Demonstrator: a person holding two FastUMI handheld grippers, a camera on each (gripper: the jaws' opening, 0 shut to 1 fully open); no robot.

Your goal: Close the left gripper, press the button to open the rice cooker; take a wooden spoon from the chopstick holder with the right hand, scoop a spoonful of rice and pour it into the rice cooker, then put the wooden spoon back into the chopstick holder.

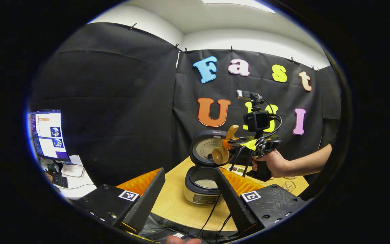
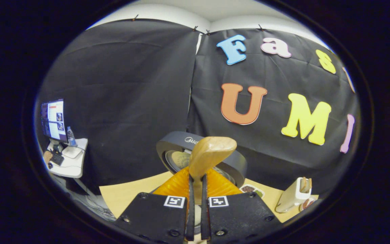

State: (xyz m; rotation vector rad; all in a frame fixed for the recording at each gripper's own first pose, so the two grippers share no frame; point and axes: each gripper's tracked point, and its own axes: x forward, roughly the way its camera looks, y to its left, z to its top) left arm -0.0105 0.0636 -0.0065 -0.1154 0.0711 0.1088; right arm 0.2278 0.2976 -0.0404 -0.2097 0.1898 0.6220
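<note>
Clamped in the right gripper (image 1: pixel 233 142), the wooden spoon (image 1: pixel 222 151) tips over the open rice cooker (image 1: pixel 202 184) at the table's (image 1: pixel 174 203) middle, left gripper (image 1: pixel 190 193) wide apart; a wobble could scatter grains outside.

Even overhead light from a ceiling panel (image 1: pixel 239 4) at the top edge, slightly blown out. Black cloth walls soak it up, so surroundings read dim. Monitor (image 1: pixel 48 134) glows overexposed, text washed out. Table (image 1: pixel 178 200) is evenly lit, shadows soft. Strong fisheye bending toward the edges, blue fringing at the rim. Centre sharp; near fingers (image 1: pixel 144 200) slightly soft.
</note>
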